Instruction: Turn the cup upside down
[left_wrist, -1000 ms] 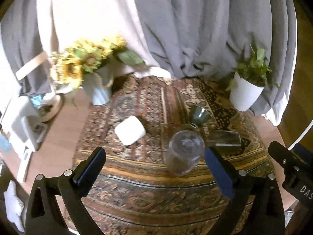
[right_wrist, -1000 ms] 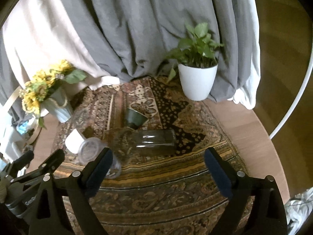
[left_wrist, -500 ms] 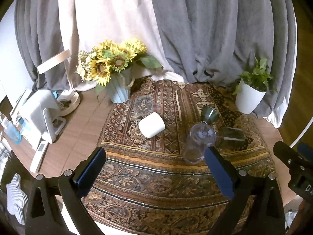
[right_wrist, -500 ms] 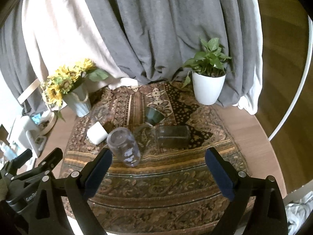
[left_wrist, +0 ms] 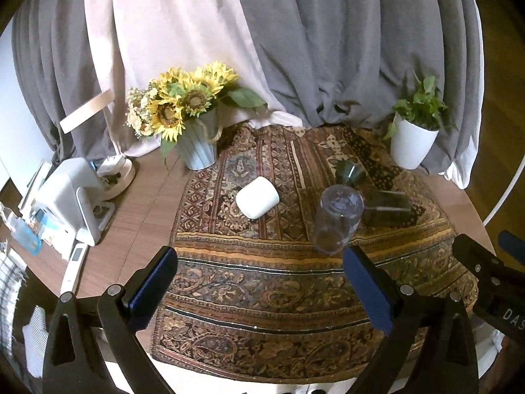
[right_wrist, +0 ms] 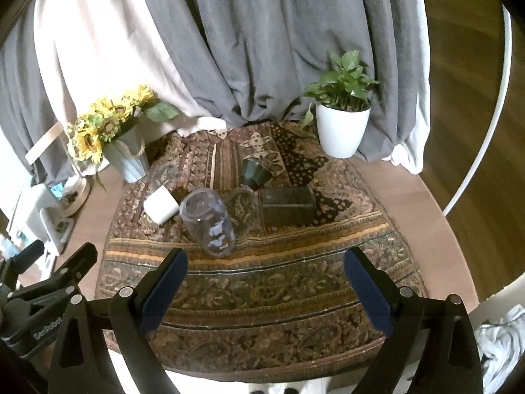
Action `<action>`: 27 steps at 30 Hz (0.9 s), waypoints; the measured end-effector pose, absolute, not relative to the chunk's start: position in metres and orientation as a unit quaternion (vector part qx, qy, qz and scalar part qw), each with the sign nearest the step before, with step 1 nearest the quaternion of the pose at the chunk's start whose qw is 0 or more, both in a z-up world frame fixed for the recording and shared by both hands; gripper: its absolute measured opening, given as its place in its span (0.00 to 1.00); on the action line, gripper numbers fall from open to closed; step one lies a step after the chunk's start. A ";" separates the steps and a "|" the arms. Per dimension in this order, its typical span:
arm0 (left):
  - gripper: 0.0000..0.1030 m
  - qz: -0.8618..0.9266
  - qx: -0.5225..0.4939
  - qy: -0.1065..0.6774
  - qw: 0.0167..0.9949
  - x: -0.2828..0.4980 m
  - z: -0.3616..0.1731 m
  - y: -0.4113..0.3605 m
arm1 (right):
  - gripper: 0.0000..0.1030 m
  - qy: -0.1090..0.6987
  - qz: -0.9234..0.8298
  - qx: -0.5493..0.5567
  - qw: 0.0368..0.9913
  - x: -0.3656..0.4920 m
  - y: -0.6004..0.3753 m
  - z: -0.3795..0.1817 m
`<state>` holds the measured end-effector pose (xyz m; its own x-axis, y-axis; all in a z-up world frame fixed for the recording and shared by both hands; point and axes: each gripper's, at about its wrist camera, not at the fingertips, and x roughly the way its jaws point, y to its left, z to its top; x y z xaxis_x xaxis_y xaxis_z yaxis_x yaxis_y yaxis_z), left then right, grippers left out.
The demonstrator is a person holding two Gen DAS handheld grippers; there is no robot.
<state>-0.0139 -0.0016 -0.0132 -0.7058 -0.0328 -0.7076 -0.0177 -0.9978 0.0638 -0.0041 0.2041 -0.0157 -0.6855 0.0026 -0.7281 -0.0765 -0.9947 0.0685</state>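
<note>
While both grippers hang back over the near edge of the patterned cloth (left_wrist: 262, 282), this is how things stand:

Writing: "GenRobot", partly cut off, on the left gripper's black body as the right camera sees it; "DAS" on the right gripper's body at the edge of the left camera's view.

Clear cup (left_wrist: 338, 220) (right_wrist: 207, 221): see-through plastic, cylindrical, mouth down and base up on the cloth, just right of the white cup.

White cup (left_wrist: 257, 197) (right_wrist: 160, 205): matte, smooth, lying on its side.

Green cup (left_wrist: 350, 172) (right_wrist: 255, 172): dark, tapered, tipped over behind the clear cup.

Smoky glass (left_wrist: 387, 205) (right_wrist: 287, 209): ribbed, on its side, right of the clear cup.

Left gripper (left_wrist: 261, 282): blue-padded jaws spread wide, nothing between them.

Right gripper (right_wrist: 265, 282): likewise wide apart and empty.

Cloth: woven, paisley and striped bands, over a round wooden tabletop (left_wrist: 144, 207).

Change: half a second ago both cameras sat closer; now more cloth shows before the clear cup.
</note>
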 end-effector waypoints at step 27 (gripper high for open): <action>1.00 -0.923 0.383 -0.033 -0.012 -0.013 -0.011 -0.007 | 0.93 0.046 0.918 -0.393 0.020 0.004 0.193 -0.012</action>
<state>-0.0128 -0.0075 -0.0111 -0.7063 -0.0027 -0.7079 -0.0481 -0.9975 0.0519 0.0040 0.1931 -0.0118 -0.6897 0.0003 -0.7241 -0.0725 -0.9950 0.0686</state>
